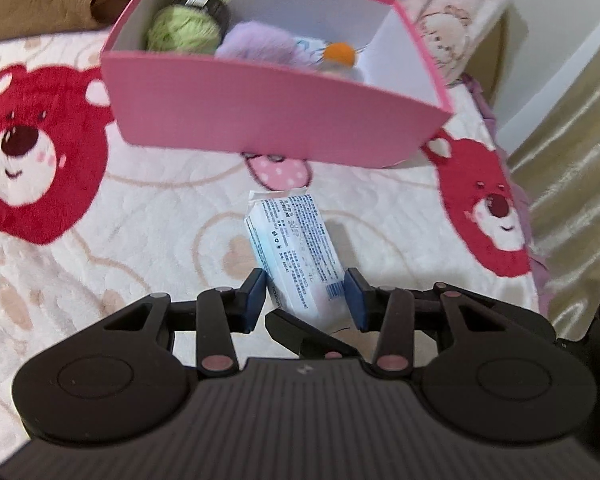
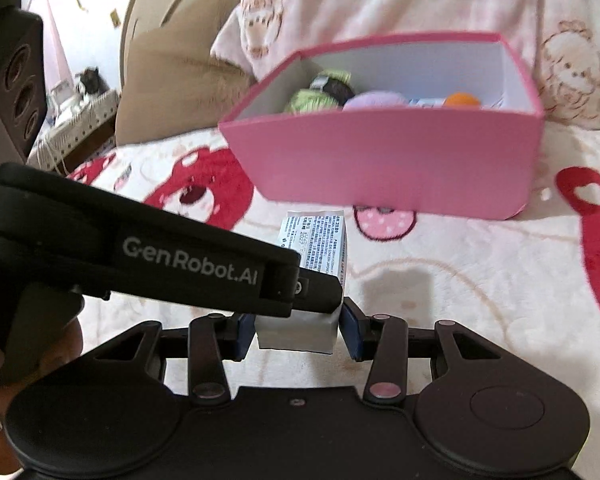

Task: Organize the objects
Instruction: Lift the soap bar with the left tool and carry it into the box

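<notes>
Tissue pack (image 1: 296, 248) lies on the bear blanket (image 1: 148, 216), near the pink box (image 1: 260, 108) front wall. Both the left gripper (image 1: 305, 298) and right gripper (image 2: 298, 330) straddle its near end, fingers spread; contact cannot be told

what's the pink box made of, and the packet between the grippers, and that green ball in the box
Pink box: looks like matte cardboard, with thin stiff walls, pink outside and white inside.
Packet: likely glossy plastic film, with a crimped end seal and printed text.
Green ball: seems to be yarn, wound strands under a dark paper band.
</notes>
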Motion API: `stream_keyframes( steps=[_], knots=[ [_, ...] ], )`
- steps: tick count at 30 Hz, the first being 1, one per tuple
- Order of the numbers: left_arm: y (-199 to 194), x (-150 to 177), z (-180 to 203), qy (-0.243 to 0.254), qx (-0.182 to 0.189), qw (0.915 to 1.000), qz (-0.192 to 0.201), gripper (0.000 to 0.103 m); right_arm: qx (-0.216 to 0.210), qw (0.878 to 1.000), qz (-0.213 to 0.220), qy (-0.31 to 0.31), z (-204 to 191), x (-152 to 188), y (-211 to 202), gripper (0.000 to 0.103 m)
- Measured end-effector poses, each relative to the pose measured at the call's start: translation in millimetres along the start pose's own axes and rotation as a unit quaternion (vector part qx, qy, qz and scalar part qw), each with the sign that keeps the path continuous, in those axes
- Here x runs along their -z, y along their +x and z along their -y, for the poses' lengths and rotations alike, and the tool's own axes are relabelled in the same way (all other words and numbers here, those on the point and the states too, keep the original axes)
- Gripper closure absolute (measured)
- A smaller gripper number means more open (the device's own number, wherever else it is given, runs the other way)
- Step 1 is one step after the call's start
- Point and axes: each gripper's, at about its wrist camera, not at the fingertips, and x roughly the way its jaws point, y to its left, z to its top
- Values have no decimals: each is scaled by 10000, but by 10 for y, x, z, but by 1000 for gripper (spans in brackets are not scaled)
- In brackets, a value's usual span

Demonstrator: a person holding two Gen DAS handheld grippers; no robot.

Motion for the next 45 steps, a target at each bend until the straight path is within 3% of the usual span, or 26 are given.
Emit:
stream_keyframes(
  steps=[4, 12, 20, 25, 35, 39, 45],
  knots=[
    [-152, -6, 165, 122, 142, 9998, 42, 62, 94, 9995, 258, 178, 1, -10, -268, 54],
    [-364, -100, 536, 510, 235, 9983, -135, 62, 285, 9966, 371, 683, 39, -136, -653, 54],
    [-694, -605, 736, 468, 129, 9986, -231, 62, 268, 9966, 341, 700, 15, -691, -871, 54],
    [-780, -1078, 770, 141, 172, 9990, -386, 62, 351, 9978, 190, 538, 32, -1158, -897, 54],
    [-599, -1784, 783, -16, 227, 9997, -25, 62, 472, 9982, 171, 332, 323, -1935, -637, 54],
    [-304, -1933, 627, -169, 298, 9994, 58, 62, 524, 9983, 72, 241, 467, -2045, -349, 54],
    [163, -1958, 424, -179, 73, 9987, 477, 62, 406, 9990, -15, 176, 746, -2095, 236, 55]
  ],
)
